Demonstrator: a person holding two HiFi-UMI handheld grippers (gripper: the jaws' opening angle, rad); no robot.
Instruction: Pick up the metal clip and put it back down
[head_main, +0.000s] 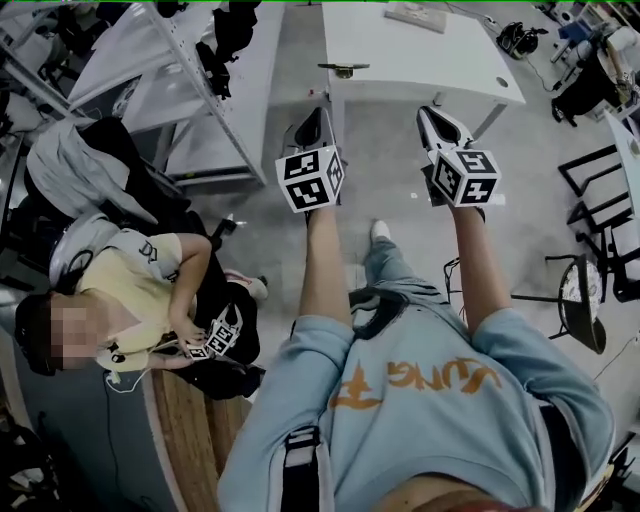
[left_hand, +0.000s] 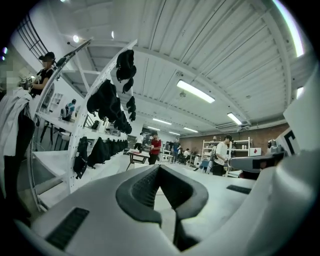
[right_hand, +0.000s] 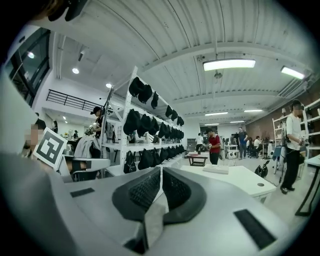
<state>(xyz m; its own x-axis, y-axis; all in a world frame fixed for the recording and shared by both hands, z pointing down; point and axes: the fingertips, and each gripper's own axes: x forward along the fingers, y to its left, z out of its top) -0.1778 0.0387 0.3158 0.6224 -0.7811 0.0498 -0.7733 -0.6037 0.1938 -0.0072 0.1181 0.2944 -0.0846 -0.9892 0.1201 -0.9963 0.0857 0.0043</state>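
I cannot make out a metal clip in any view. Both grippers are held up at arm's length over the floor, side by side, each with its marker cube. The left gripper points toward the near corner of a white table; in the left gripper view its jaws meet at the tips with nothing between them. The right gripper hangs just before the table's front edge; its jaws are likewise shut and hold nothing. A small dark object sits at the table's near left edge; I cannot tell what it is.
A white shelving rack hung with black bags stands to the left. A seated person is at the lower left. Black chair frames stand on the right. A flat white pad lies on the table. Several people stand far off.
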